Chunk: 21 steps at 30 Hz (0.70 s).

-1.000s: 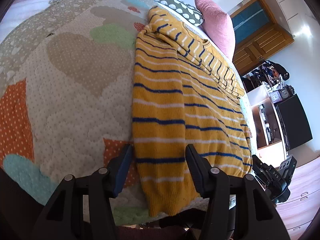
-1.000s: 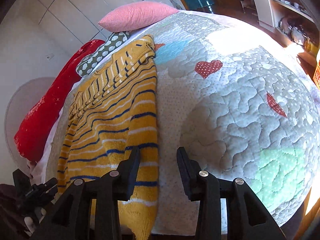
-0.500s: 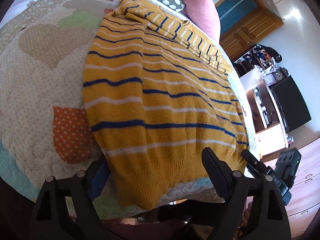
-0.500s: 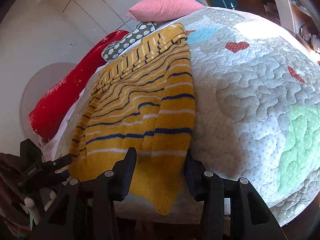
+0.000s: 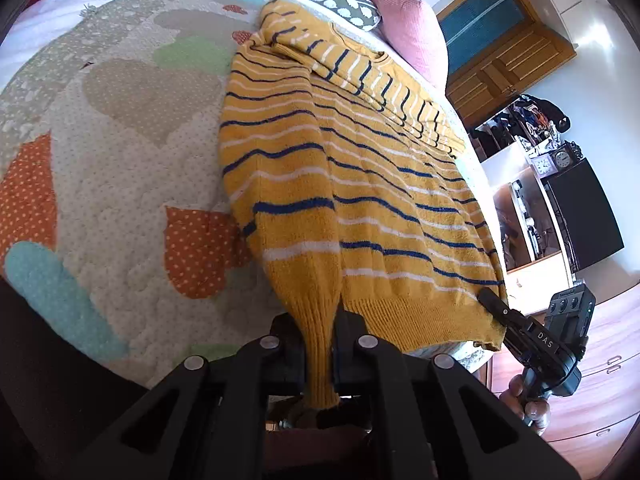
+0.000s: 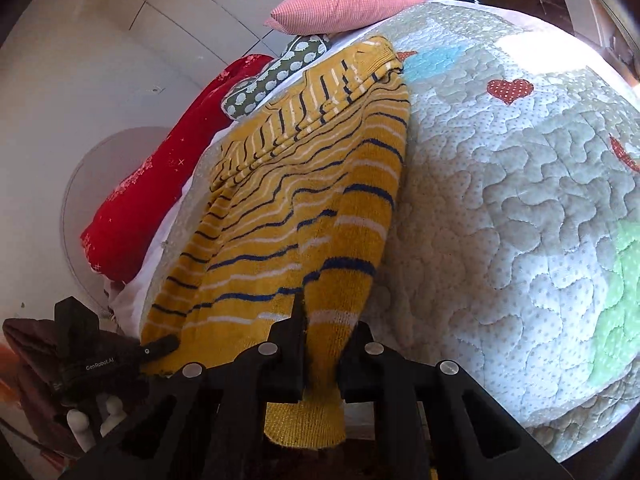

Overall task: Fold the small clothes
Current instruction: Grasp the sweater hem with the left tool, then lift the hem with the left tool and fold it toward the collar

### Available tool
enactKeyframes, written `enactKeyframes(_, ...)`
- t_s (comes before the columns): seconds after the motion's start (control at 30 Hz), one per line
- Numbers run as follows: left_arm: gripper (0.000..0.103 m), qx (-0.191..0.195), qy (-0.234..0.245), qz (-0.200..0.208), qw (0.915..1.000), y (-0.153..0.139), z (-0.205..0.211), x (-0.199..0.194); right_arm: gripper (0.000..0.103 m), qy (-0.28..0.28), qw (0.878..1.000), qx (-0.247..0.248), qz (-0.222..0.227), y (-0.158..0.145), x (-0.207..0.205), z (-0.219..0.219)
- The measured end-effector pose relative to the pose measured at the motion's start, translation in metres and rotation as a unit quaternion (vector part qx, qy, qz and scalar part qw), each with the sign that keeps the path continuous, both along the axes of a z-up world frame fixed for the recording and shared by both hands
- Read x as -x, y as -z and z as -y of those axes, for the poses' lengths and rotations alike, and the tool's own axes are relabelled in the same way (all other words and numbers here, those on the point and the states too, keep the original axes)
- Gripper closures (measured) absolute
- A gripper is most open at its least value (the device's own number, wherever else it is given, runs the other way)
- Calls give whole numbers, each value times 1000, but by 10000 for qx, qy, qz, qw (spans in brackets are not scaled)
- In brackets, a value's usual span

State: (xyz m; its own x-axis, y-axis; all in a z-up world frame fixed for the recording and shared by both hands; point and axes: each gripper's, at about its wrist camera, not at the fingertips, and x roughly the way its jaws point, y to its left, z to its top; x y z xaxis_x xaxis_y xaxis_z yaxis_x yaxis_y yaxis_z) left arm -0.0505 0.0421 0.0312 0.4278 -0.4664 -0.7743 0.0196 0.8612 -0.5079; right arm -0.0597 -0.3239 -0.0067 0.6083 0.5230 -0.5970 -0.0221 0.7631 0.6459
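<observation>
Left gripper (image 5: 318,354), right gripper (image 6: 322,354): jaws just closed, each clamped on hem corner of yellow striped sweater (image 5: 360,184), which lies flat on quilt (image 5: 120,152).

Risk: shallow pinch lets knit slip during lift; uneven pull skews fold.

Surroundings: bed, pink pillow (image 6: 344,4), wooden cabinet (image 5: 508,60).

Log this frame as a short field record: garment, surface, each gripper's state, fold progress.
garment: yellow striped sweater, lying flat, sleeves folded across the chest
surface: patchwork quilt on a bed
left gripper: jaws just closed, shut on one bottom hem corner
right gripper: jaws just closed, shut on the other hem corner
pillows: pink pillow beyond the collar
fold progress: hem pinched, bottom not yet folded up
</observation>
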Motion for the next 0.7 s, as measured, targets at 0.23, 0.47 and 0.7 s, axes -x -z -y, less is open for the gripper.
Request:
enactKeyframes(0.23, 95, 77, -13, -33, 10000, 0, -13, 34, 91, -236, 9994, -17, -265, 12, 31, -4)
enactKeyframes(0.47, 95, -88, 76, -22, 9999, 0, -11, 50, 91, -350, 9987, 53, -355, 20, 59, -1)
enactKeyframes(0.7, 95, -240, 190, 392, 9988, -30, -5, 15, 91, -639, 9973, 352, 57, -17, 23, -12)
